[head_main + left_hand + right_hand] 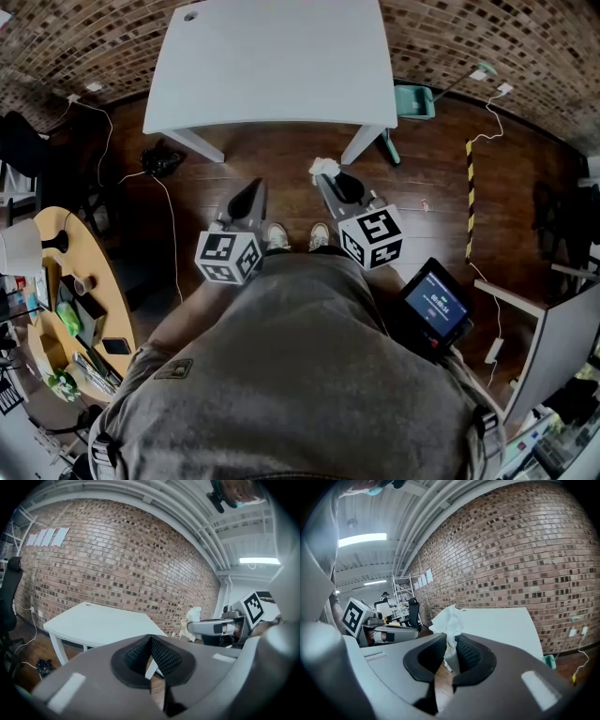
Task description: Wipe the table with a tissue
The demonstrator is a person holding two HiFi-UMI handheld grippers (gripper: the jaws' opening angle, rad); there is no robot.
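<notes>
Standing short of the desk (pixel 272 66), tissue (pixel 449 620) pinched, not yet wiping.
Clamping the crumpled tissue in the right tool (pixel 451 645), above the floor (pixel 281 155); holding the left tool (pixel 150 656) closed, empty. Judging it light, soft, easily torn — gripping by the bunched middle, pressing gently.

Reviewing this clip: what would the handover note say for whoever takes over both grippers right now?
The left gripper is shut and empty.
The right gripper is shut on the tissue, which is crumpled, white and sticks up past the jaws.
The table stands ahead of both grippers. Neither touches it, and both hang over the wooden floor in front of it.
Done: the tissue is gripped.
Left: bring the tissue down onto the tabletop and wipe. No wiping contact yet.
</notes>
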